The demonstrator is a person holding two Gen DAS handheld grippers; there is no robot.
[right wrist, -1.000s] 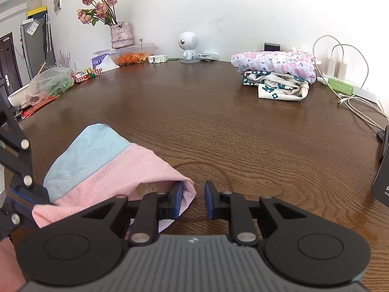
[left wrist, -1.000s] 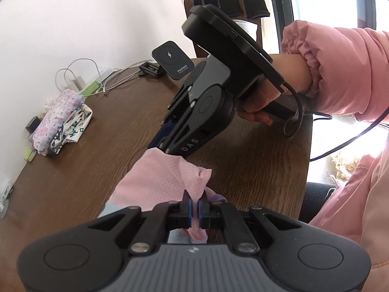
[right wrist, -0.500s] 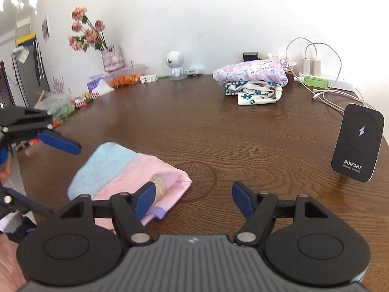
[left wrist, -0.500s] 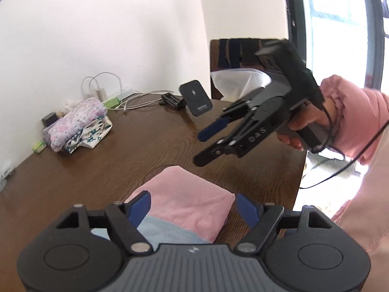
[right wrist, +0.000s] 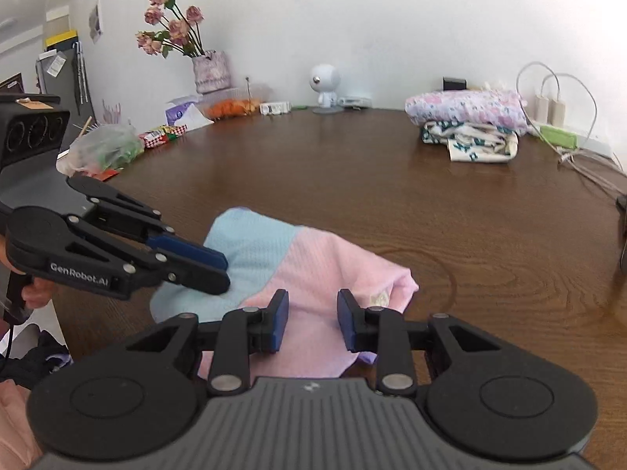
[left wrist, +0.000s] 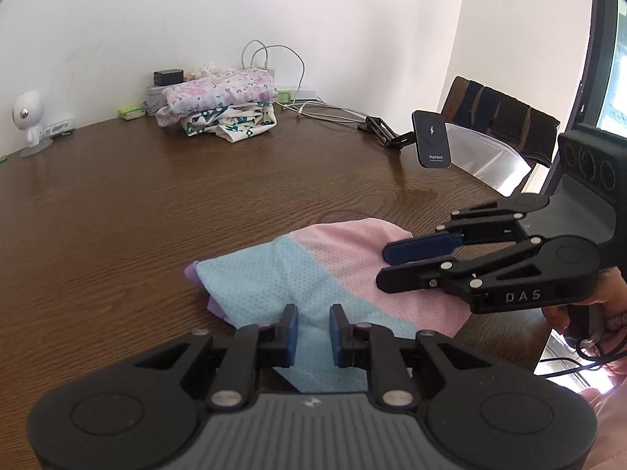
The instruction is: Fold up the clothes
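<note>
A folded pink and light-blue mesh garment point(left wrist: 333, 262) point(right wrist: 313, 262) lies flat on the brown wooden table point(left wrist: 156, 215). My left gripper point(left wrist: 313, 315) hovers over its blue end. Its jaws are closing, a narrow gap is left, and the pads press on nothing. My right gripper point(right wrist: 312, 299) hangs over the pink end. Its jaws are also closing, with pink cloth showing through the gap, ungripped. Each gripper appears side-on in the other's view: the right gripper point(left wrist: 384, 266), the left gripper point(right wrist: 226, 272). A stack of folded floral clothes point(left wrist: 219, 105) point(right wrist: 466, 125) sits at the far edge.
A black charger stand point(left wrist: 431, 141) and white cables point(left wrist: 325, 111) lie at the back right, with a chair point(left wrist: 505, 117) behind them. A white figurine point(right wrist: 325, 86), a vase of dried flowers point(right wrist: 209, 70) and snack bags point(right wrist: 106, 149) line the far left edge.
Both grippers let go of the pink cloth, opened wide, then narrowed again. The garment dropped flat on the table. My left gripper rolled and swung round towards the wall.
</note>
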